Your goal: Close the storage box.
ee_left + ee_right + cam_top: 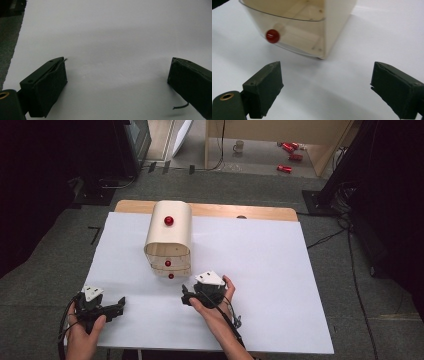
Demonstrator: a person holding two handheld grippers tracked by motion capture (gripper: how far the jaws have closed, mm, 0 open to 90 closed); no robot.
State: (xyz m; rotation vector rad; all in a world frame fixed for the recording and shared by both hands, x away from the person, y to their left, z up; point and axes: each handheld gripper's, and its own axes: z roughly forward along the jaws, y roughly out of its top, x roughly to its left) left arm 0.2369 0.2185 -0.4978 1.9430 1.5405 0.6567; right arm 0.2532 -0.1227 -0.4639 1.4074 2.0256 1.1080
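Both grippers' fingers wide and bare, right gripper [325,87] before cream drawer box [312,27] with red knobs [272,36].

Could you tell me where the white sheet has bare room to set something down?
The widest bare patch lies right of the drawer box, out to the white sheet's right edge. A narrower strip runs left of the box. The near edge is crowded: left gripper, right gripper.

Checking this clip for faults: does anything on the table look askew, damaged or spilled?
Little stands out. The cream drawer cabinet stands upright on the white table, its drawers with red knobs looking shut. A frayed thread hangs off one left gripper pad.
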